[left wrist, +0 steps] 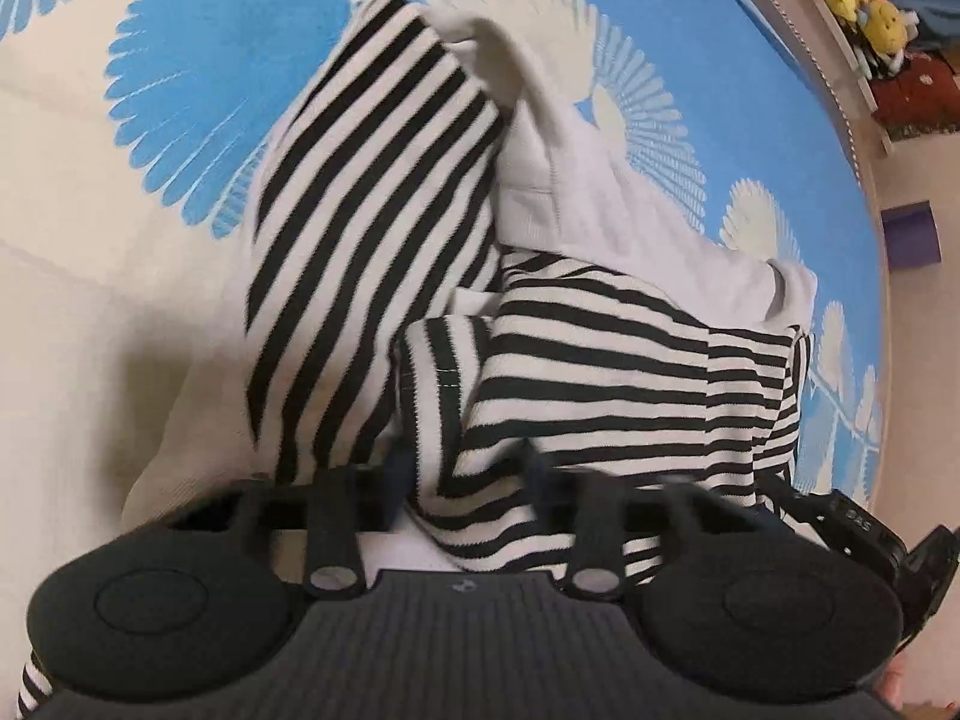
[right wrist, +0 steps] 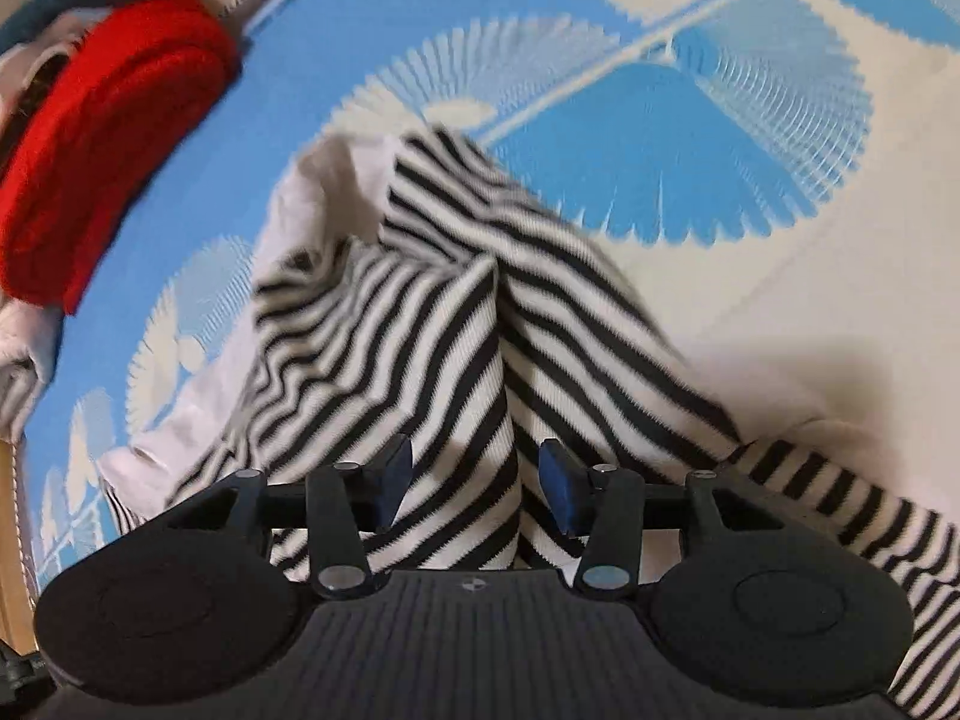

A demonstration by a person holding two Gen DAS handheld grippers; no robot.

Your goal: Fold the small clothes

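One striped garment (left wrist: 372,228), black-and-white knit with white lining panels, is seen bunched on a blue-and-cream patterned bedspread (left wrist: 198,90), roughly mid-surface, well apart from the far edge. It is judged soft, light and limp: no shape will be held, folds will slump, and the ribbed knit is unlikely to slip once pinched. Hold is best taken at a hem, cuff or seam edge, where the layers are thicker, not at the loose middle.

Left gripper (left wrist: 462,480): fingertips are buried in the striped cloth and blurred, so the jaws cannot be read as pinching or released. Right gripper (right wrist: 477,480): jaws stand apart, a raised ridge of striped fabric lies between the pads without being pressed, so nothing is gripped.

Count: one striped garment, two grippers. One red knit item (right wrist: 102,144) is seen folded near the far edge of the bed. Yellow plush toys (left wrist: 864,0) are seen on a shelf beyond the bed; their number cannot be told.
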